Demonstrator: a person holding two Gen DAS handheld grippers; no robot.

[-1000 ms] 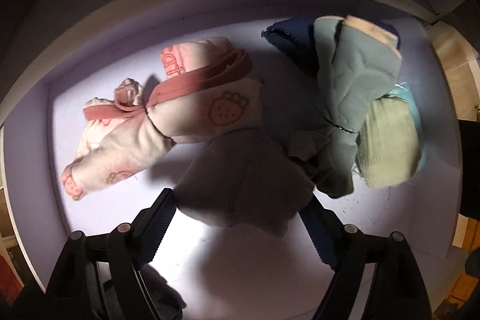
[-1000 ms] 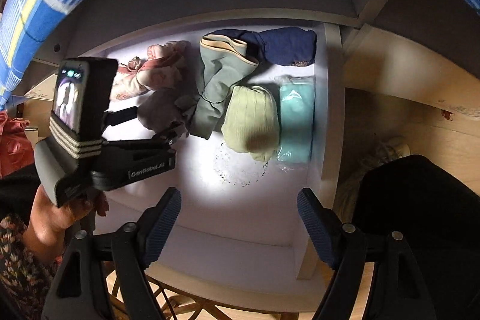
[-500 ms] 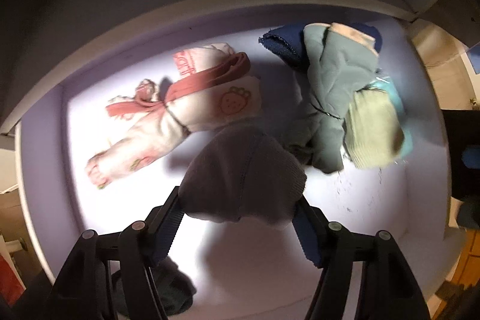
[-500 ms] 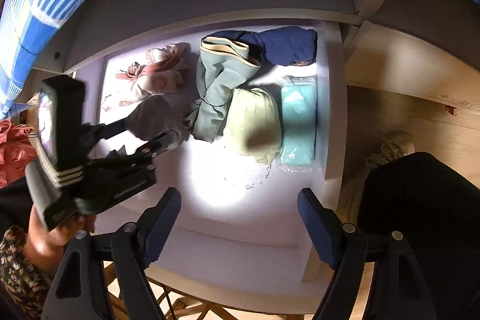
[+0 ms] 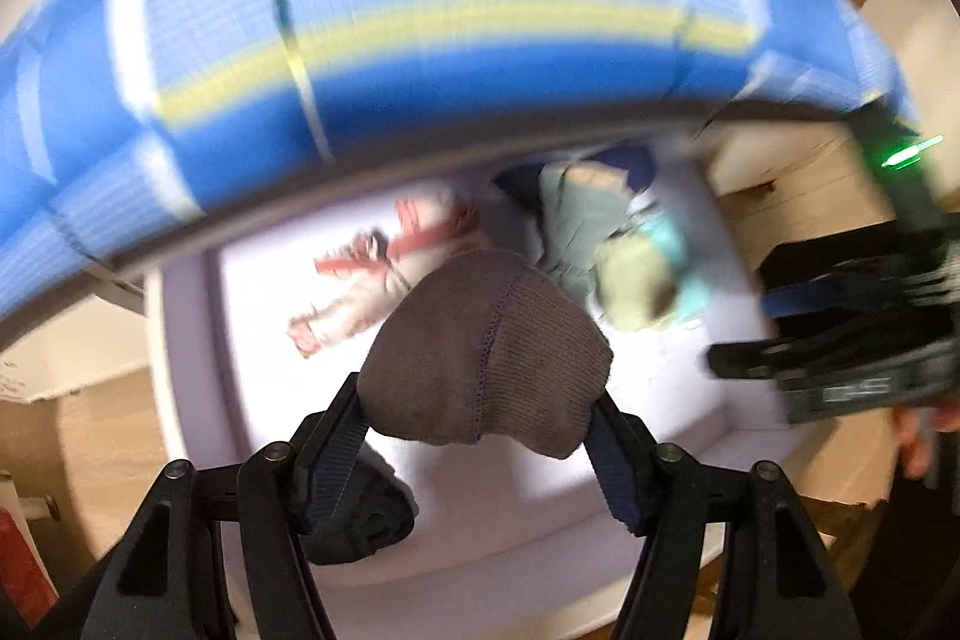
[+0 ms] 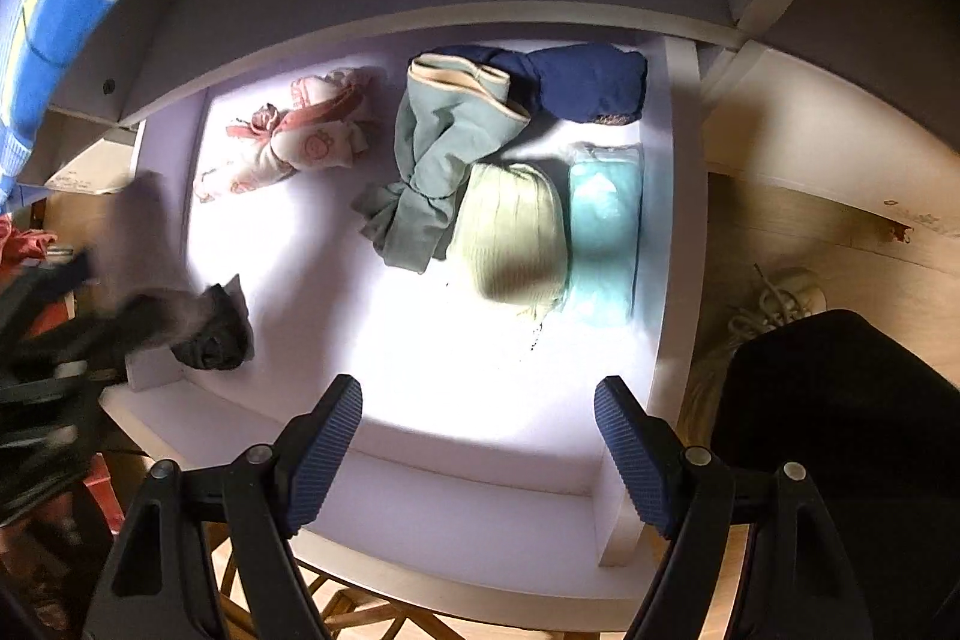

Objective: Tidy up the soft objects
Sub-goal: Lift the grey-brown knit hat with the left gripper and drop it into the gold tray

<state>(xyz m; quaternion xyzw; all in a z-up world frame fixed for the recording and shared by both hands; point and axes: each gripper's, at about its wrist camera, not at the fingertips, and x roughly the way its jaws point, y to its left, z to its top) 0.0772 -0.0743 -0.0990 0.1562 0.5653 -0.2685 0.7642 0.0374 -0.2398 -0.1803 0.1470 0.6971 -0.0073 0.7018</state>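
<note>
My left gripper (image 5: 480, 436) is made of black plastic. It has two angular arms, each with a long slot cut in it, and round silver screw heads sit on the joints. Its fingers (image 5: 612, 460) carry dark blue pads with fine ribs. My right gripper (image 6: 480, 436) has the same form: black slotted arms, silver screws, and blue ribbed pads on the fingers (image 6: 327, 430). In the left wrist view its black body shows a small green light and a grey printed marking, too blurred to read. My hand (image 5: 918, 436) appears just below that body.
</note>
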